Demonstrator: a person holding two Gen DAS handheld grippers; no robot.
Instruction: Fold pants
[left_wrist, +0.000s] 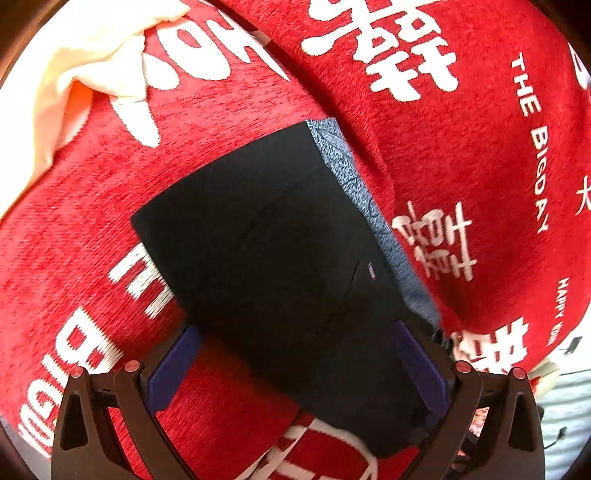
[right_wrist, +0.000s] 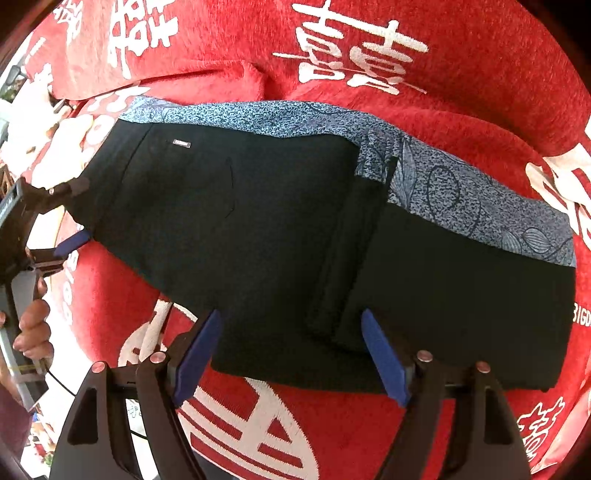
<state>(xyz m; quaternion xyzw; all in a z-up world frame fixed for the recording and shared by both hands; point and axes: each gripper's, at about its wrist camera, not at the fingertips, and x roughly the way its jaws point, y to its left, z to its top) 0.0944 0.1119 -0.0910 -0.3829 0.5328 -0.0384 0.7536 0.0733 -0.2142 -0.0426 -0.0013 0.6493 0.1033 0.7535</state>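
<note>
Your right hand-held gripper points steeply down, jaws spread over the folded black pants lying flat on the red cloth. Your left hand-held gripper is also spread, at the pants' end.

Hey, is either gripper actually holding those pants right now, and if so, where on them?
Neither. Both the left gripper and right gripper hang open over the folded black pants.

Black pants with a blue patterned lining strip along one edge, folded into a flat rectangular bundle, lying on a red blanket with white characters.
</note>
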